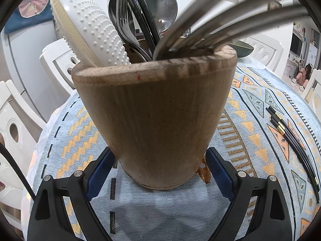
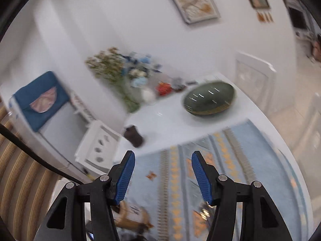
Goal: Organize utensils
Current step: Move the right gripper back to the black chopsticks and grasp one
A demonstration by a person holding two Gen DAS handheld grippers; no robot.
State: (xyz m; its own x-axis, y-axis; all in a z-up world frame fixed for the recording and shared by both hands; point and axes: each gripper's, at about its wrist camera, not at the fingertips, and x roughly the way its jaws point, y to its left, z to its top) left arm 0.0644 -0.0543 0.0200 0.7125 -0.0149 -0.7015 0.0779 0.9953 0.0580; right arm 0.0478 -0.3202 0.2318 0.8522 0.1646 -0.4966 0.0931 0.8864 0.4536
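A wooden utensil holder (image 1: 154, 120) stands on the patterned tablecloth (image 1: 66, 140), filling the left wrist view. It holds a white dimpled rice paddle (image 1: 90, 28), forks (image 1: 124, 16), spoons (image 1: 164, 6) and several steel handles (image 1: 230, 20). My left gripper (image 1: 160, 158) has its blue pads against both sides of the holder's base. Black chopsticks (image 1: 289, 138) lie on the cloth to the right. My right gripper (image 2: 162, 176) is open and empty, held above the cloth; its view is blurred.
A dark green bowl (image 2: 208, 98) and a small dark cup (image 2: 133, 135) sit on the white tabletop (image 2: 170, 124) beyond the cloth, with flowers (image 2: 112, 66) at the back. White chairs (image 1: 58, 60) surround the table.
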